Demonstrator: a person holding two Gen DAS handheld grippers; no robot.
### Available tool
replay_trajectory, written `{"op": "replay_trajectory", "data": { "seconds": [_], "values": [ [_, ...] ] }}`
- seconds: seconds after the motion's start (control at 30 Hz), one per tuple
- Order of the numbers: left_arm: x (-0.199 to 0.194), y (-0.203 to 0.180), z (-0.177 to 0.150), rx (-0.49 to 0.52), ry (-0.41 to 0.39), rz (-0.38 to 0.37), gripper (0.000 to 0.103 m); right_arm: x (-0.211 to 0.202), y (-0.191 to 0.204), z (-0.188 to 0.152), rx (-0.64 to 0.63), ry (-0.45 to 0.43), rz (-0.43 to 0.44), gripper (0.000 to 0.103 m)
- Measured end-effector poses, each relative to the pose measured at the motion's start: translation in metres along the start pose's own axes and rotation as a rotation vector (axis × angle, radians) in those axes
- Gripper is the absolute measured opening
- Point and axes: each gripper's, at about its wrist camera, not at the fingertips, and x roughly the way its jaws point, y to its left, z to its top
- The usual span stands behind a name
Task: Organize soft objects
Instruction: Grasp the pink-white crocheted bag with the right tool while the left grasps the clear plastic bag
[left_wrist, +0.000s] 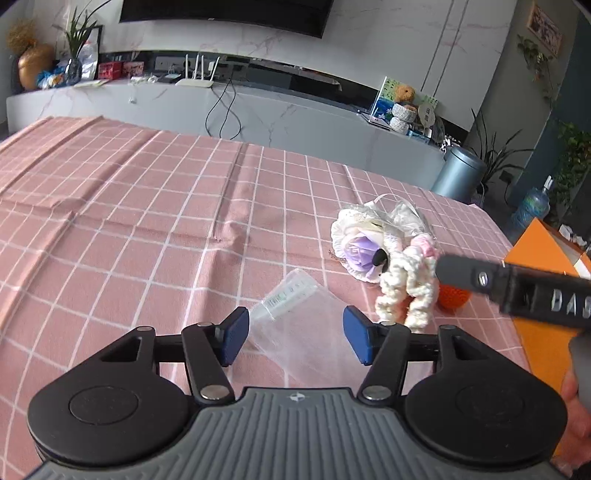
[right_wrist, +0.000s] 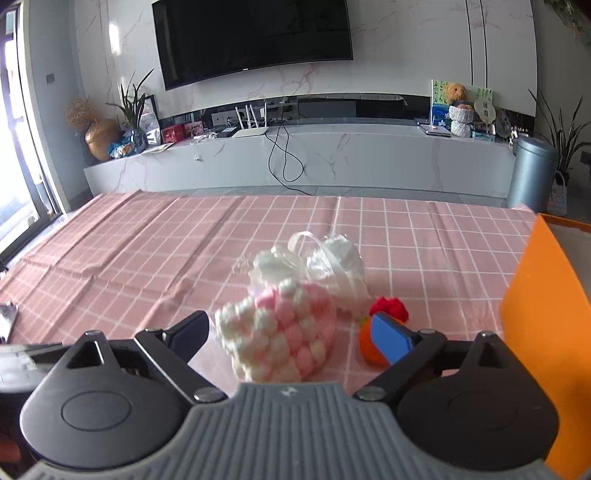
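A pink checked cloth (left_wrist: 129, 206) covers the table. In the left wrist view the left gripper (left_wrist: 291, 334) hangs low over it w/ jaws spread wide, grasping nothing; between its blue pads (left_wrist: 233, 334) lies a clear plastic bag (left_wrist: 295, 325), flat on the cloth, not touched by either pad as far as I can tell. To the right of the bag is the heap of soft things: a white frilly piece w/ a purple flower (left_wrist: 360, 249), then a cream and pink knit toy (left_wrist: 406, 284), its legs reaching toward the right pad of this gripper, and just behind the toy an orange ball (left_wrist: 452, 297), half hidden. The right gripper (left_wrist: 513, 290) comes in from the right edge, its black finger above the toy; if it touches, I cannot tell. Behind it stands an orange box (left_wrist: 543, 251) at the table's right side. In the right wrist view the right gripper (right_wrist: 295, 338) is also released, jaws wide apart, w/ the knit toy (right_wrist: 277, 332) between them, touching neither. Behind the toy is a white bundle w/ ribbon (right_wrist: 325, 262); right of it a red bit (right_wrist: 389, 308) on the orange ball (right_wrist: 369, 347), just beside the blue pad (right_wrist: 391, 338). The orange box (right_wrist: 546, 317) is at far right.
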Motion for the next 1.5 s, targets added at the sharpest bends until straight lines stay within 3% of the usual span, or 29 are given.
{"op": "replay_trajectory", "data": {
  "seconds": [0.3,0.47,0.63,0.77,0.87,0.97,1.03,1.17,1.23,1.33,1.4,1.5],
  "values": [
    [0.025,-0.006,-0.006,0.050,0.032,0.037,0.077,0.038,0.003,0.008,0.114,0.081,0.045,0.093],
    [0.028,-0.008,-0.012,0.055,0.035,0.059,0.081,0.046,-0.001,-0.003,0.117,0.127,0.062,0.076],
    [0.031,-0.019,-0.016,0.082,0.038,0.053,0.087,0.040,-0.003,-0.009,0.084,0.113,0.066,0.059],
    [0.031,-0.030,-0.020,0.120,0.043,0.024,0.087,0.037,-0.012,-0.017,0.108,0.128,0.094,0.037],
    [0.031,-0.035,-0.023,0.135,0.040,0.015,0.086,0.033,-0.014,-0.023,0.103,0.126,0.102,0.036],
    [0.031,-0.044,-0.026,0.174,0.037,0.027,0.078,0.029,-0.017,-0.025,0.105,0.127,0.103,0.035],
    [0.031,-0.051,-0.029,0.206,0.033,0.041,0.065,0.028,-0.017,-0.025,0.102,0.128,0.102,0.035],
    [0.031,-0.061,-0.032,0.228,0.032,0.054,0.048,0.022,-0.015,-0.027,0.082,0.124,0.094,0.035],
    [0.031,-0.062,-0.032,0.226,0.028,0.065,0.031,0.018,-0.012,-0.028,0.067,0.115,0.089,0.034],
    [0.030,-0.063,-0.032,0.220,0.027,0.078,0.012,0.006,-0.012,-0.030,0.046,0.098,0.081,0.034],
    [0.028,-0.063,-0.033,0.219,0.023,0.088,0.004,-0.004,-0.011,-0.031,0.031,0.079,0.070,0.034],
    [0.022,-0.061,-0.034,0.193,0.010,0.093,0.001,-0.019,-0.011,-0.032,-0.002,0.049,0.052,0.034]
  ]
}}
